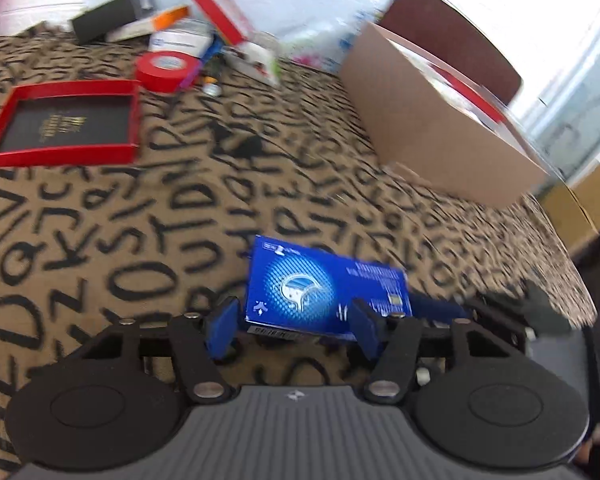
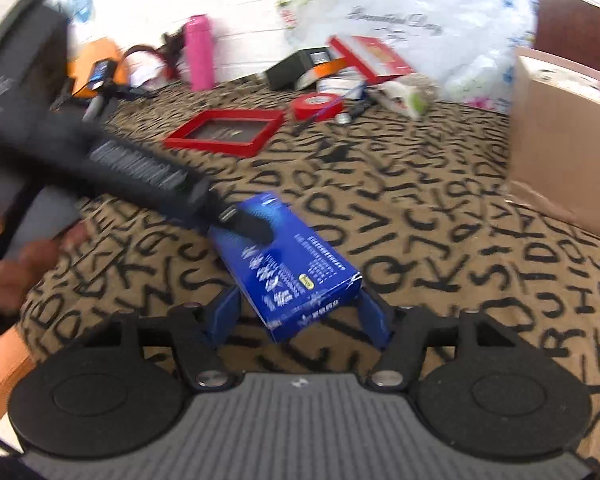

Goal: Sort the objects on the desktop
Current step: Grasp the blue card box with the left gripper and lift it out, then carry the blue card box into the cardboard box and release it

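Observation:
A blue carton (image 1: 324, 288) hangs a little above the letter-print cloth (image 1: 140, 220), held from both ends. The blue pads of my left gripper (image 1: 292, 320) close on its near end in the left wrist view. In the right wrist view the carton (image 2: 288, 264) slants toward the camera, and my right gripper (image 2: 298, 312) clamps its near end. There my left gripper (image 2: 248, 226) reaches in from the left onto the carton's far end. My right gripper (image 1: 540, 308) shows as a dark blur at the right of the left wrist view.
An open brown cardboard box (image 1: 432, 128) (image 2: 560, 152) stands at the right. A shallow red tray (image 1: 60, 156) (image 2: 216, 146) lies further back, a red tape roll (image 1: 164, 70) beside it. Small boxes (image 1: 204, 20), plastic bags and a pink bottle (image 2: 199, 52) crowd the back. A person's hand (image 2: 28, 264) holds the left tool.

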`<state>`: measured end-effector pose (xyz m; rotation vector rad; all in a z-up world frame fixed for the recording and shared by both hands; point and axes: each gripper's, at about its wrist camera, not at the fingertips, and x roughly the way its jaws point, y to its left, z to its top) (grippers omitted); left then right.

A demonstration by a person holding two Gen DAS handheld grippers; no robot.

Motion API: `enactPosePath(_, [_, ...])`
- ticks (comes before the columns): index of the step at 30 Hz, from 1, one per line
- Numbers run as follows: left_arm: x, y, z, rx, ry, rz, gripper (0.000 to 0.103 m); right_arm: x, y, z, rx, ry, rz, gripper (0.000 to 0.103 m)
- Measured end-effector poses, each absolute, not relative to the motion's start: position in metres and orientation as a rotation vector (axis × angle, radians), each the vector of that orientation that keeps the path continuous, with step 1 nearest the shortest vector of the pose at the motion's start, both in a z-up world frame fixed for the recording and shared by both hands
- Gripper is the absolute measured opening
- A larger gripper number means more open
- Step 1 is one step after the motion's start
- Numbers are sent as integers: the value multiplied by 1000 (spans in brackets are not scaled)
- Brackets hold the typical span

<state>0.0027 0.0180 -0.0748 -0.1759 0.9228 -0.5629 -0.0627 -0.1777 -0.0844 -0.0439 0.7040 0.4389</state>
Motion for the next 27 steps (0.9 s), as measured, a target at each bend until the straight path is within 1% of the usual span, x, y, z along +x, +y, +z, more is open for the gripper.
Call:
enactPosePath(6, [12,14,-77,-210,922,-533,62,-63,-188,-85,-48,701,434,60])
enactPosePath(15, [10,-6,-71,-142,898,-493,59,-60,-187,-87,-52,689,445,58])
enactPosePath(19, [13,-24,-51,-136,832,-526,56,-62,-200,-73,-42,649,413,58])
enactPosePath(27, [32,-91,3,-123,663,-648,56,-54,-252,-18,-39,477,290,58])
